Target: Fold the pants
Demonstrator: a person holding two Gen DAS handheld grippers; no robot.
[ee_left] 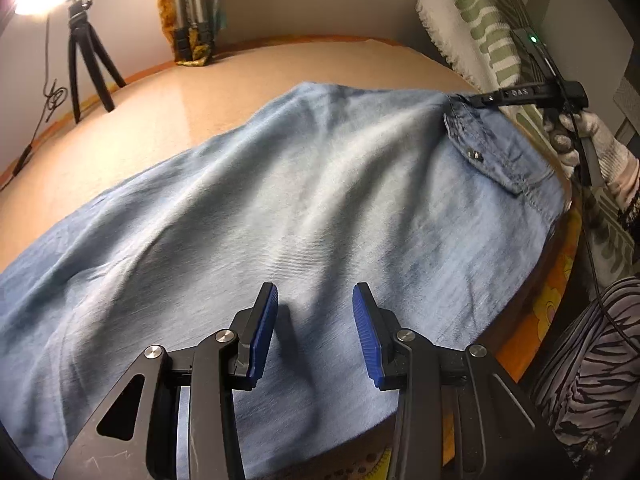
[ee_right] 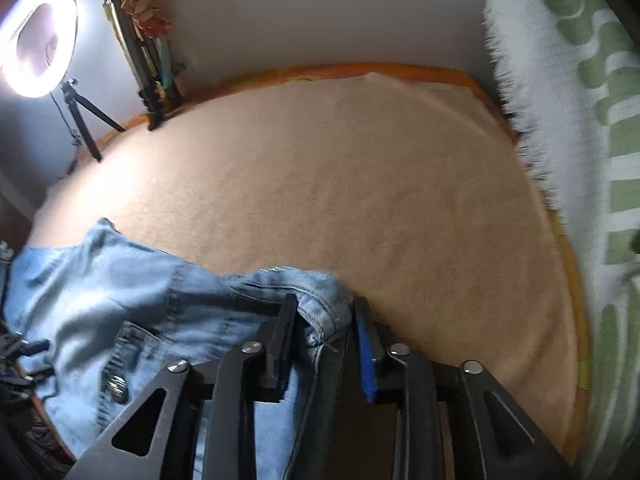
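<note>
Light blue denim pants [ee_left: 300, 200] lie spread flat across a beige-covered table [ee_left: 180, 100], with the waistband and a buttoned back pocket [ee_left: 492, 152] at the far right. My left gripper [ee_left: 316, 292] hovers open just over the leg fabric near the front edge, nothing between its blue pads. In the right wrist view the pants [ee_right: 120, 288] reach in from the left, and their bunched waistband corner [ee_right: 324, 308] sits between the jaws of my right gripper [ee_right: 324, 304], which stand apart around it. A gloved hand [ee_left: 592, 140] holds the right gripper [ee_left: 486, 99] at that corner.
A ring light [ee_right: 38, 40] on a small black tripod [ee_left: 88, 60] stands at the far left. A folded tripod bundle [ee_left: 192, 20] leans on the back wall. A green and white fringed cloth [ee_right: 580, 120] hangs along the right. The person's striped clothing [ee_left: 592, 352] is near the table's front right edge.
</note>
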